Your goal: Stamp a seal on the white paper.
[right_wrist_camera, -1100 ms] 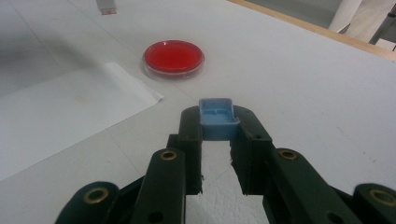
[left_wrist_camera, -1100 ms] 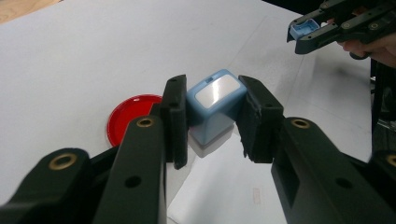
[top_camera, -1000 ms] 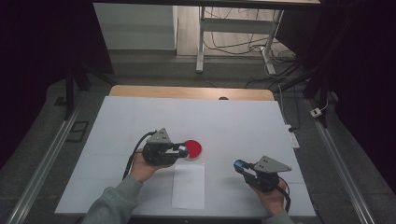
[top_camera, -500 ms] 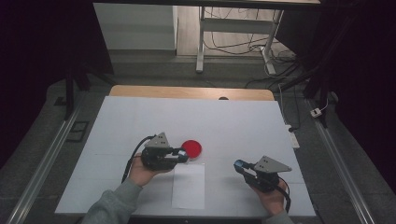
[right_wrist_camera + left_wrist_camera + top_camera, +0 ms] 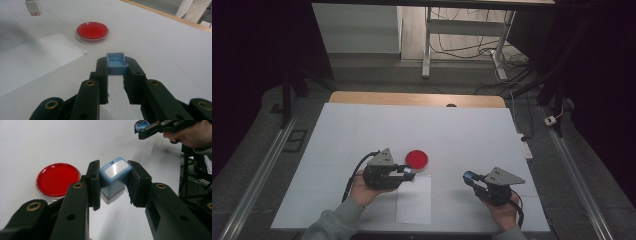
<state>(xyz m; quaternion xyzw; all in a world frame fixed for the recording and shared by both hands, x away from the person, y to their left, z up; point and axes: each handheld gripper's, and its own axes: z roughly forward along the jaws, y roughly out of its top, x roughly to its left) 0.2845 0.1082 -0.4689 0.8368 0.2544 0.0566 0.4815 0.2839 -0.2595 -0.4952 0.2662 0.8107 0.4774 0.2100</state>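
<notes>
Above the paper, left tongs (image 5: 113, 183) clamp the stamp (image 5: 115, 176); right tongs (image 5: 116, 67) clamp its cap (image 5: 116, 63).

In the left gripper view, the two black pads of the left gripper (image 5: 113, 185) cover both side faces of the pale blue plastic stamp block (image 5: 114, 176), and its underside faces away, so what is on that face cannot be told. The other hand's gripper (image 5: 140, 125) is cut off by the top edge. A faint pink mark (image 5: 116, 212) on the white surface is too small to read.

In the right gripper view, the pads of the right gripper (image 5: 116, 72) hide the sides of the small blue plastic cap (image 5: 115, 61). The stamp block (image 5: 33, 7) is cut by the top edge.

In the high view, the white paper sheet (image 5: 414, 202) is too far off to show any print.
</notes>
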